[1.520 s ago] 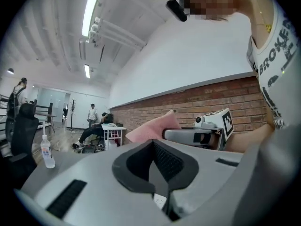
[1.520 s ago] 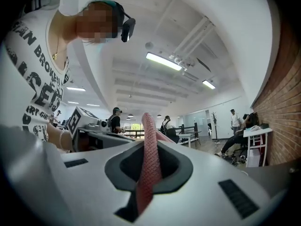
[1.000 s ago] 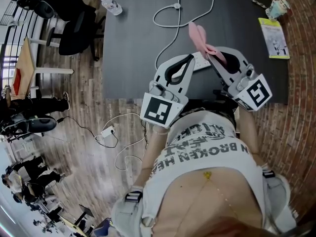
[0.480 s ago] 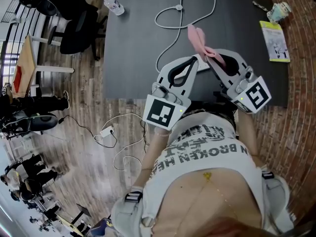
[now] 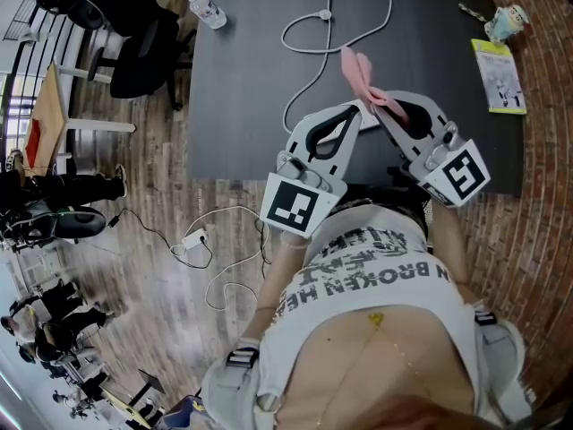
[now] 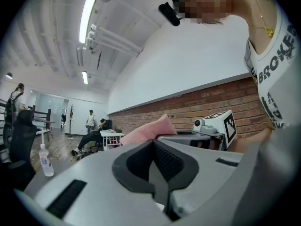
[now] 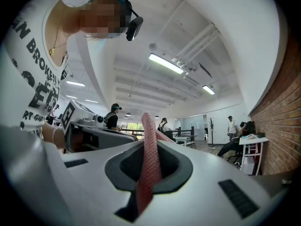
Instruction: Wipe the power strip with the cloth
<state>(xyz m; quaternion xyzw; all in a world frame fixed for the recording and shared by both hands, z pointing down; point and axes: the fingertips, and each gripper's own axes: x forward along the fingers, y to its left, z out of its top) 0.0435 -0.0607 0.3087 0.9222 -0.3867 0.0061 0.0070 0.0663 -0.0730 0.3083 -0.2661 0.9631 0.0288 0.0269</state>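
At the near edge of the dark table (image 5: 242, 79), centre of the head view, almost nothing differs from one second ago: both grippers and the cloth keep the same pose, and the whole view has only drifted slightly. The left gripper (image 5: 351, 115) is clenched, jaws fully together with nothing between them. The right gripper (image 5: 381, 113) grasps the pink cloth (image 5: 361, 72), its pads clamped on one end. The cloth's long axis runs diagonally from those jaws toward the upper left of the frame, with the free end pointing away from the person. The power strip (image 5: 366, 120) lies on the table directly under the two sets of jaw tips and shows only as a white sliver, so its long axis cannot be read. A white cable (image 5: 326, 13) loops across the upper centre of the frame.
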